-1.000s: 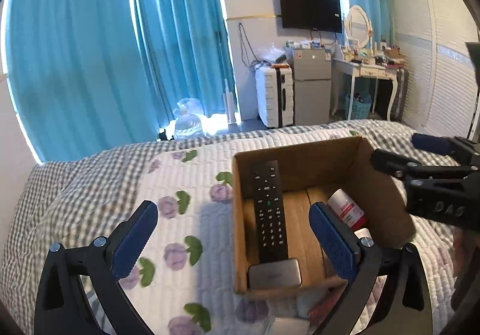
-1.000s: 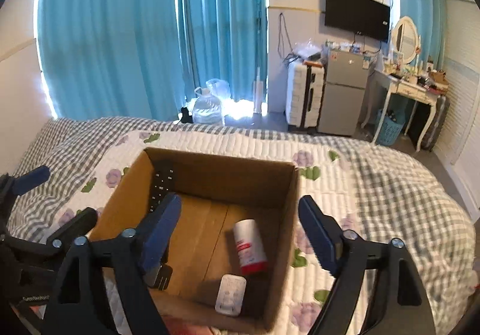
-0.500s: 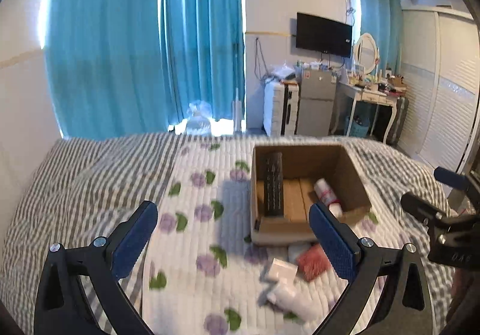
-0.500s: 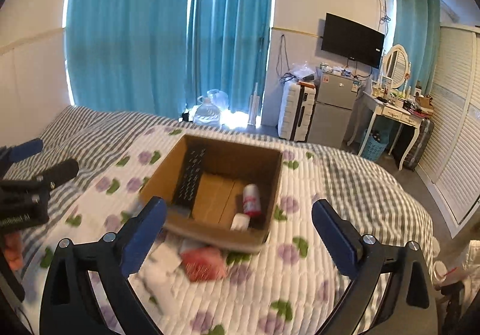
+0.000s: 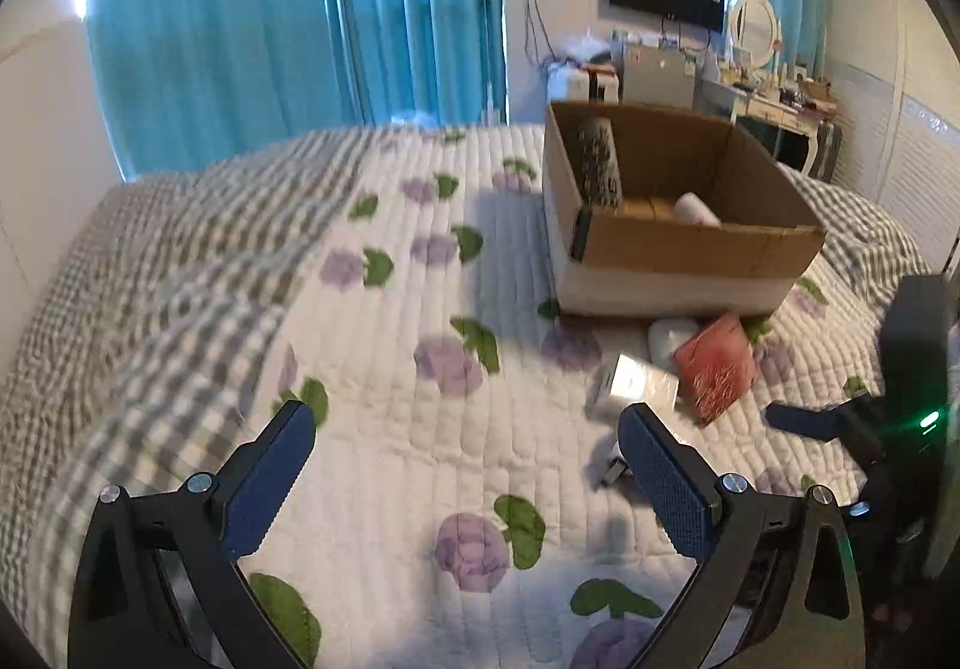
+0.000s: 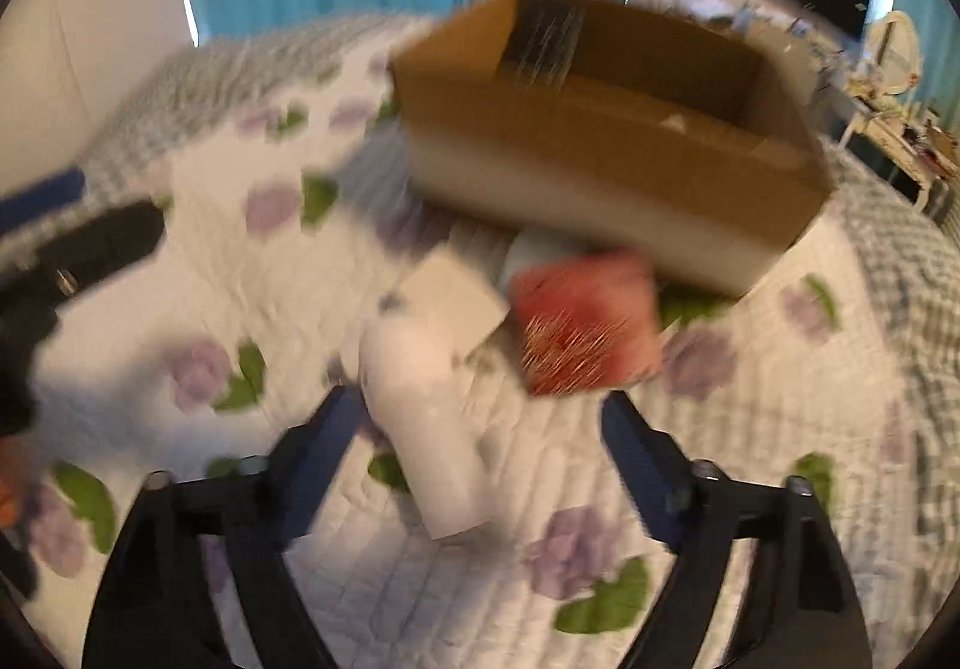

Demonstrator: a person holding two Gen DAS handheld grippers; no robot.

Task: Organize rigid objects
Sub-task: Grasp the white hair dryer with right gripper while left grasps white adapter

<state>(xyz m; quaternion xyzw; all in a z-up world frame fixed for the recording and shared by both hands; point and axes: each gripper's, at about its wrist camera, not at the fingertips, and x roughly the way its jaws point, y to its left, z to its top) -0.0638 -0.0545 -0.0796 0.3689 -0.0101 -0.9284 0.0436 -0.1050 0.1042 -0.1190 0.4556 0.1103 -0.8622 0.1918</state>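
Note:
A cardboard box (image 5: pixel 690 243) stands on the flowered quilt and holds a black remote (image 5: pixel 597 165) and a white bottle (image 5: pixel 696 208). In front of it lie a red packet (image 5: pixel 714 366), a small white box (image 5: pixel 636 384) and a white rounded case (image 5: pixel 663 336). My left gripper (image 5: pixel 468 480) is open and empty, low over the quilt left of these. My right gripper (image 6: pixel 480 441) is open, close above a white bottle (image 6: pixel 429 429) lying between its fingers. The red packet (image 6: pixel 585 330), white box (image 6: pixel 450 303) and cardboard box (image 6: pixel 600 141) show blurred beyond it.
The quilt (image 5: pixel 390 339) covers a bed, with grey checked cloth at its left. Blue curtains (image 5: pixel 300 9), a TV, a small fridge and a dressing table stand behind. The right gripper's body (image 5: pixel 900 417) shows at the left view's right edge.
Both grippers have dropped from above the box to low over the quilt in front of it. The right view is motion-blurred and now has the white bottle between its fingers.

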